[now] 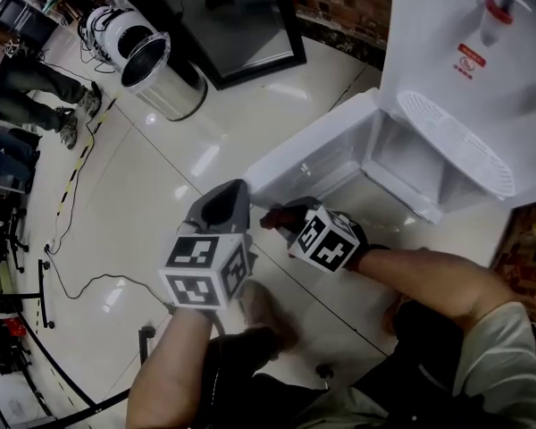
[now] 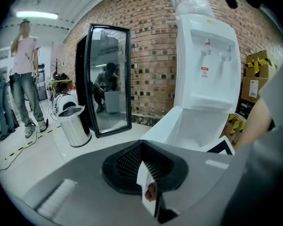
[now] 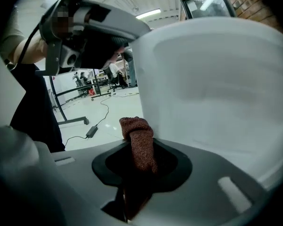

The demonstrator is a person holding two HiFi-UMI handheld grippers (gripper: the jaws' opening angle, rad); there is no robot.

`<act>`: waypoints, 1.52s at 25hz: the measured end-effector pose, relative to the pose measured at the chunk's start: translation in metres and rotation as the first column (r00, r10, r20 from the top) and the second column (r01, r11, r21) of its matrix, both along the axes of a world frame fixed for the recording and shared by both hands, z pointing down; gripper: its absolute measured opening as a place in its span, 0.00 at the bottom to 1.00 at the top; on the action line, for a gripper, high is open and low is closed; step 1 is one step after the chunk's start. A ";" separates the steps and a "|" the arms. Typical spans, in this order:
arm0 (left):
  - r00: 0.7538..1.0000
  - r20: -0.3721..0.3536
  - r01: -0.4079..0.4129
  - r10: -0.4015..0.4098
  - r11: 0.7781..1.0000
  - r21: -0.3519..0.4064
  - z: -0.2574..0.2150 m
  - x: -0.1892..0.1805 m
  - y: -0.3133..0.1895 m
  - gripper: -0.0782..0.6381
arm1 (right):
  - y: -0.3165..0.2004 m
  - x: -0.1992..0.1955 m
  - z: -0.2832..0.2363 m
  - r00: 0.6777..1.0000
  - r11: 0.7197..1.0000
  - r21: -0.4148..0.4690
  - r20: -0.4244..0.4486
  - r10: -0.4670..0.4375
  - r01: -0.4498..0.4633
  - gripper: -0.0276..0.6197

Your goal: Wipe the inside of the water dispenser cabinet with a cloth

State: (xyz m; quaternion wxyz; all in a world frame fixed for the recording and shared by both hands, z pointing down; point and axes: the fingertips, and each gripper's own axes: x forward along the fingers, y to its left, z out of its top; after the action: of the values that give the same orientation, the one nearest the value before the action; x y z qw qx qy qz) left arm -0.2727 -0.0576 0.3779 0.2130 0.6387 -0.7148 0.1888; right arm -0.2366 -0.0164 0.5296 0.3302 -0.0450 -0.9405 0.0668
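The cloth [image 3: 139, 142], a rust-red wad, is clamped in the right gripper [image 1: 284, 222], bunched forward so it leads into the cabinet [image 1: 411, 164], which is open at two o'clock. Its door [image 1: 308, 155] is swung wide for access. The left gripper [image 2: 147, 182], jaws together and empty, idles at eight o'clock.

cloth [image 3: 137, 144]: red-brown knit, bunched, pinched in fingers of right gripper [image 3: 140, 164] | cabinet [image 1: 413, 155]: white, door [image 1: 311, 150] open, beside cloth
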 end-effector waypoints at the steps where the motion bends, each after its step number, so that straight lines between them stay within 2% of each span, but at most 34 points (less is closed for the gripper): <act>1: 1.000 -0.003 -0.001 0.001 1.000 -0.001 0.000 0.000 0.000 0.11 | 0.001 -0.004 0.005 1.000 1.000 -0.011 -0.013 0.006 -0.007 0.21; 5: 1.000 -0.016 -0.011 0.011 1.000 0.002 -0.001 0.000 -0.001 0.11 | -0.007 -0.011 0.011 0.999 0.999 -0.028 -0.026 0.044 -0.044 0.21; 14: 1.000 -0.016 -0.001 0.001 1.000 -0.007 -0.001 -0.003 -0.002 0.11 | -0.023 -0.006 0.011 0.996 0.996 -0.001 -0.025 0.084 -0.084 0.22; 30: 1.000 -0.017 0.001 -0.001 1.000 0.005 -0.001 -0.004 -0.002 0.11 | -0.031 -0.004 0.013 0.997 0.997 0.022 -0.027 0.074 -0.073 0.22; 38: 1.000 -0.014 0.007 -0.007 1.000 0.007 -0.002 -0.005 -0.002 0.11 | -0.051 -0.003 0.018 0.988 0.989 0.027 -0.042 0.146 -0.145 0.22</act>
State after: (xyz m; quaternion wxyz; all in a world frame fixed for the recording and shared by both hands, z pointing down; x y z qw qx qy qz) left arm -0.2776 -0.0599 0.3760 0.2162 0.6383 -0.7163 0.1811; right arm -0.2395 -0.0673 0.5477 0.3453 0.0293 -0.9346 0.0806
